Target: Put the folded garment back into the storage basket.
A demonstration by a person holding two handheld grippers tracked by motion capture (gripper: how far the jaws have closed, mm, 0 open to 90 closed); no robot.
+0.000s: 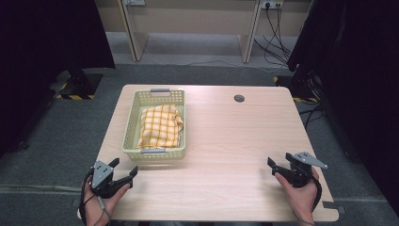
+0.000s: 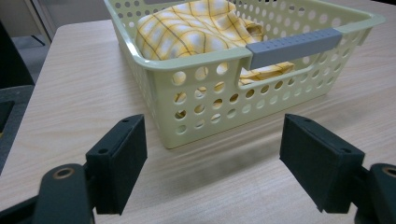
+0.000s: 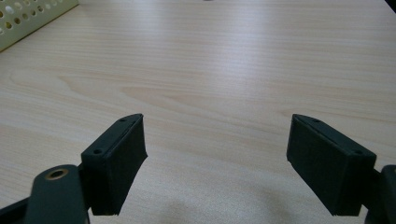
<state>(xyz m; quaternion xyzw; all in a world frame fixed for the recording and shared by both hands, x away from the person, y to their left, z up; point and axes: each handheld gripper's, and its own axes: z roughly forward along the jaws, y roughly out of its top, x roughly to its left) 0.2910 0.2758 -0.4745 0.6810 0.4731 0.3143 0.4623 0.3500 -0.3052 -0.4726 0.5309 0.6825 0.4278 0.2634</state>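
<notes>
left gripper [image 1: 123, 172] wide open, empty, just short of basket [image 1: 131, 107] | right gripper [image 1: 279, 165] wide open, empty, well apart | checked cloth [image 1: 160, 126] lay bunched in basket | advice: come in over rim, pinch a raised fold

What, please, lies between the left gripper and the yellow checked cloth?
The left gripper view shows bare tabletop, then the basket near wall before the left gripper; the cloth lies behind it.

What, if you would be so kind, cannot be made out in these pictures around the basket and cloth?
- Basket floor, high view: covered by the cloth.
- Basket's far end, left gripper view: cut off by the top edge.
- Round spot on the table, high view: too small to identify.
</notes>
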